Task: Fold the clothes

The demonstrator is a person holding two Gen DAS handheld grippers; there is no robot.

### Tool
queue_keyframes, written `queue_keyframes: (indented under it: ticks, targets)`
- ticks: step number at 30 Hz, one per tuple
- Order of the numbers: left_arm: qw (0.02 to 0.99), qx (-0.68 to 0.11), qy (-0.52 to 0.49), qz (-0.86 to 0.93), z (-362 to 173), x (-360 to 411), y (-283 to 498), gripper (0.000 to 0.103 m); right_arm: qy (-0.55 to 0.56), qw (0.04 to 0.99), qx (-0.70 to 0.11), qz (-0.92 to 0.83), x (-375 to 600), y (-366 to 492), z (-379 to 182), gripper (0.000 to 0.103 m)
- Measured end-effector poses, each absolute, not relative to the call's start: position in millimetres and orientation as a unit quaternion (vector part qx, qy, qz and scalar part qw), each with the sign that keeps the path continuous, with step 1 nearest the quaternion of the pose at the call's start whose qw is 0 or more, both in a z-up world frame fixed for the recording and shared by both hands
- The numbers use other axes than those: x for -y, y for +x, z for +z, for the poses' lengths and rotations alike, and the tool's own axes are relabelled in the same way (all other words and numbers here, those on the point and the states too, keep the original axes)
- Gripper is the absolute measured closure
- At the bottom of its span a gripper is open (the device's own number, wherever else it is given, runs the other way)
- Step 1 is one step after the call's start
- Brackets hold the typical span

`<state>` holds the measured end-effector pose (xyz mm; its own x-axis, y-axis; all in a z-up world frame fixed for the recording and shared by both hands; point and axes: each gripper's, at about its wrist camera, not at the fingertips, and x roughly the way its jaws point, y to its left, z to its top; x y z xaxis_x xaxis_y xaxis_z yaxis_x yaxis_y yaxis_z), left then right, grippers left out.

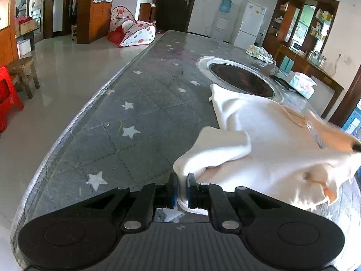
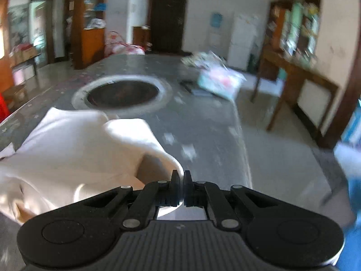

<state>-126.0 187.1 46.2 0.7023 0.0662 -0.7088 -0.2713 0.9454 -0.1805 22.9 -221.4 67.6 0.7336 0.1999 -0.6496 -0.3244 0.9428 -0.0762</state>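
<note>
Left wrist view, left claw [image 1: 180, 181]: clamped on a near fold of the cream garment [image 1: 266, 140].
Right claw [image 2: 181, 178]: clamped on another edge.
Garment: bunched on the table [image 1: 135, 103], near the round burner [image 1: 242, 79].
Technique: keep both edges taut and level.

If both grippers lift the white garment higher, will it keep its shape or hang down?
Probably it hangs limp: the white garment already sags in soft folds between the left gripper and right gripper. It looks light and may slide over the glossy table.
</note>
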Motion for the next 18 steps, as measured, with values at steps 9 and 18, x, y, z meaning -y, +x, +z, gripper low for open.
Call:
queue_keyframes:
  ticks: [9,18]
  targets:
    - [0.908,-0.39,-0.116,0.095,48.2,-192.9,-130.4,0.086,0.004,0.899,-0.404,0.17,287.6,-22.6,44.8,0.063]
    - [0.927,-0.367,-0.053,0.061,72.6,-166.4,-147.8,0.075,-0.072,0.892,-0.347,0.28,243.6,-43.1,81.3,0.051]
